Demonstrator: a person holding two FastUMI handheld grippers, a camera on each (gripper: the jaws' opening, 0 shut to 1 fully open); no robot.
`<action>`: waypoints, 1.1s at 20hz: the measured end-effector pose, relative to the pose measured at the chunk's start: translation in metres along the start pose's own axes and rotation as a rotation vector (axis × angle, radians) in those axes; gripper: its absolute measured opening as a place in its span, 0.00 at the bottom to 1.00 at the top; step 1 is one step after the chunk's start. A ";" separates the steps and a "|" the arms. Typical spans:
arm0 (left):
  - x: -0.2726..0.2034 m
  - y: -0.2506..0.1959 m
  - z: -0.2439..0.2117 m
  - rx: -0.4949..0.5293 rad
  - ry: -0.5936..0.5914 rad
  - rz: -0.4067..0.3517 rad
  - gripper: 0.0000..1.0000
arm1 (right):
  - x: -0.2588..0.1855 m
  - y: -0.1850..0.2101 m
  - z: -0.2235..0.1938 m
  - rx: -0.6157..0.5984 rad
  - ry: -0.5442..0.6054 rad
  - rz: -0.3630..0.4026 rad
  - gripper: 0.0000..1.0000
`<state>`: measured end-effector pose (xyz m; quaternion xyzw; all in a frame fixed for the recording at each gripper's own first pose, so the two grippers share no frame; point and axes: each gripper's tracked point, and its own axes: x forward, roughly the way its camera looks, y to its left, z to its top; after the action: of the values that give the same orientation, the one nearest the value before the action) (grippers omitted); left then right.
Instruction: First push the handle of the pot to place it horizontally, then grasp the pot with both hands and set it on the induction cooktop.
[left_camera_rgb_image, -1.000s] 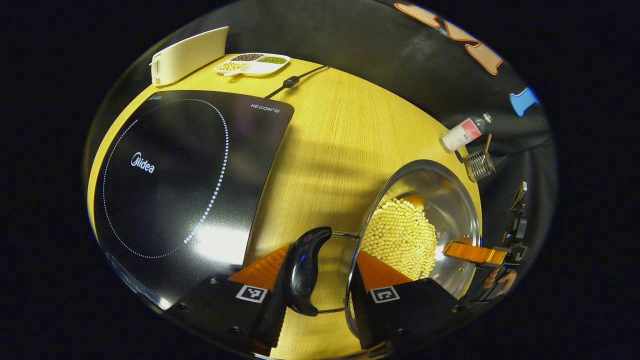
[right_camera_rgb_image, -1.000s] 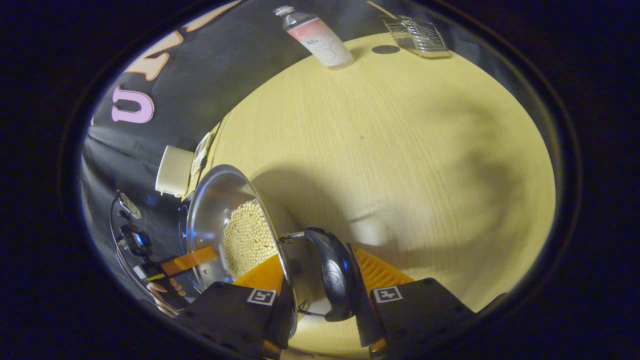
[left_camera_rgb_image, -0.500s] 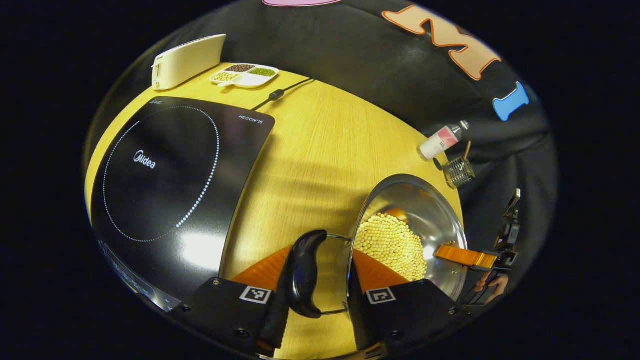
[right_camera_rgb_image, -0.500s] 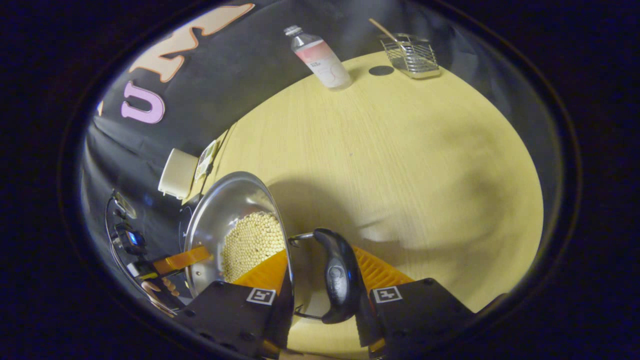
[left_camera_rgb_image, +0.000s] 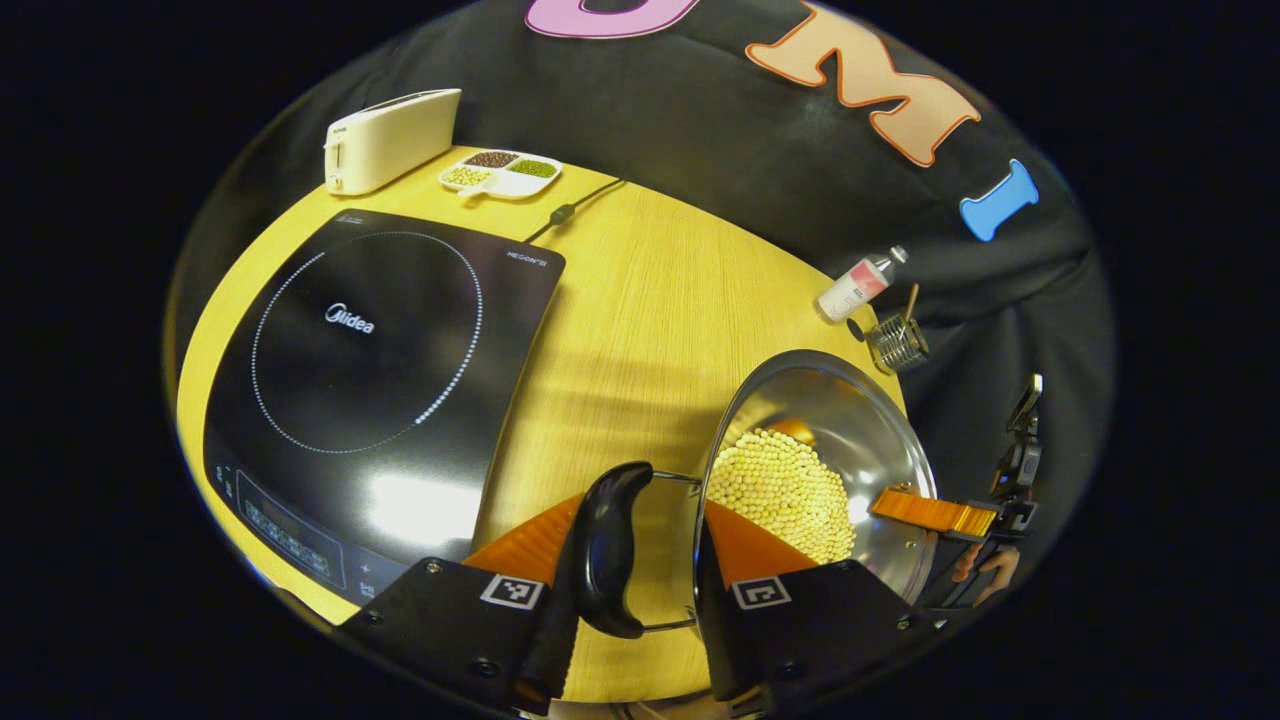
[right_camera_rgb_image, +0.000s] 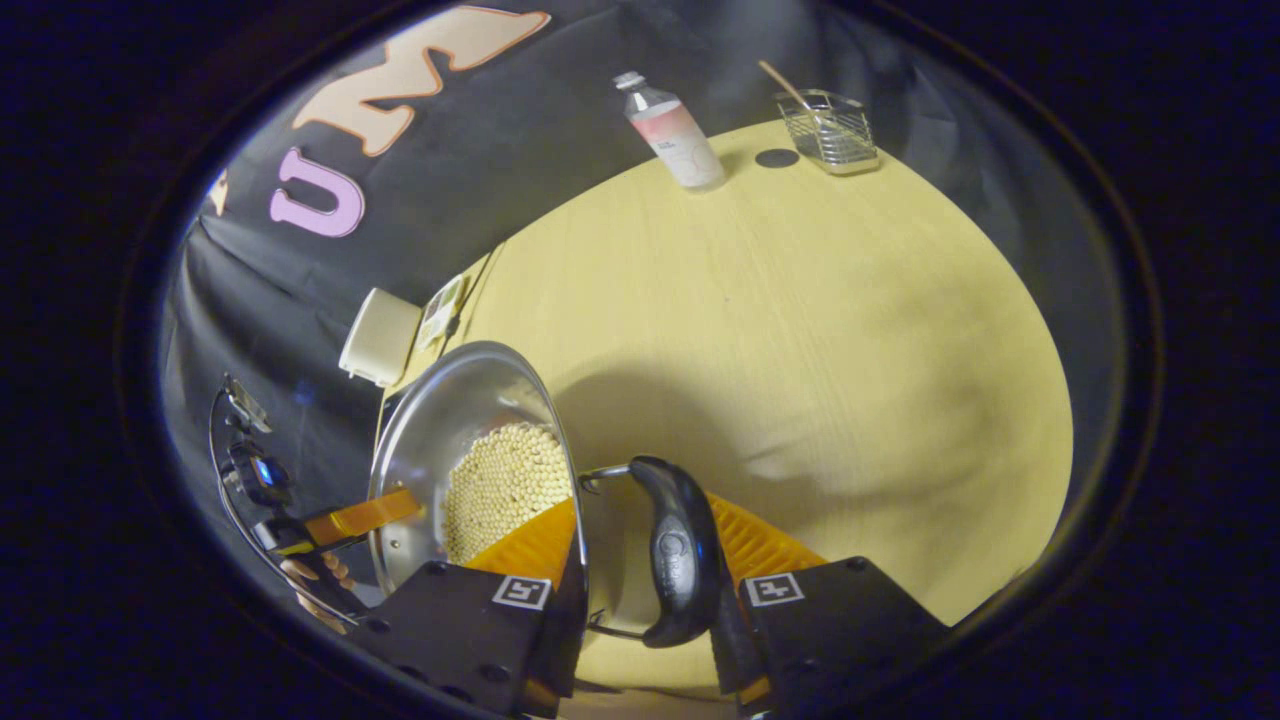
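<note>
Steel round pot (left_camera_rgb_image: 860, 440) of yellow beans: black side handles (left_camera_rgb_image: 605, 560) (right_camera_rgb_image: 675, 565) grasped by left gripper (left_camera_rgb_image: 640, 560) and right gripper (right_camera_rgb_image: 640, 560) fingers, right of black induction cooktop (left_camera_rgb_image: 370, 370).

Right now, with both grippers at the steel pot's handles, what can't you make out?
- Steel pot underside: left gripper view, hidden by its wall, so table contact unclear.
- Right gripper finger pressure on the black side handle: right gripper view, handle hides contact.
- Black induction cooktop controls: too small.
</note>
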<state>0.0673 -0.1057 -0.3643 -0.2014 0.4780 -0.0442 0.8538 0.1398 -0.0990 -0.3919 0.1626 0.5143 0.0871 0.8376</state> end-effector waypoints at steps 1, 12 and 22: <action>-0.007 0.002 0.000 0.001 -0.002 0.002 0.54 | -0.003 0.005 -0.003 -0.001 -0.001 0.008 0.61; -0.061 0.057 0.039 0.060 -0.058 -0.053 0.54 | -0.013 0.087 -0.033 0.037 -0.069 0.009 0.56; -0.080 0.176 0.090 0.109 -0.068 -0.073 0.54 | 0.040 0.197 -0.080 0.095 -0.085 -0.022 0.56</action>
<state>0.0786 0.1036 -0.3269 -0.1734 0.4381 -0.0942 0.8770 0.0916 0.1123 -0.3875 0.2003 0.4837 0.0464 0.8507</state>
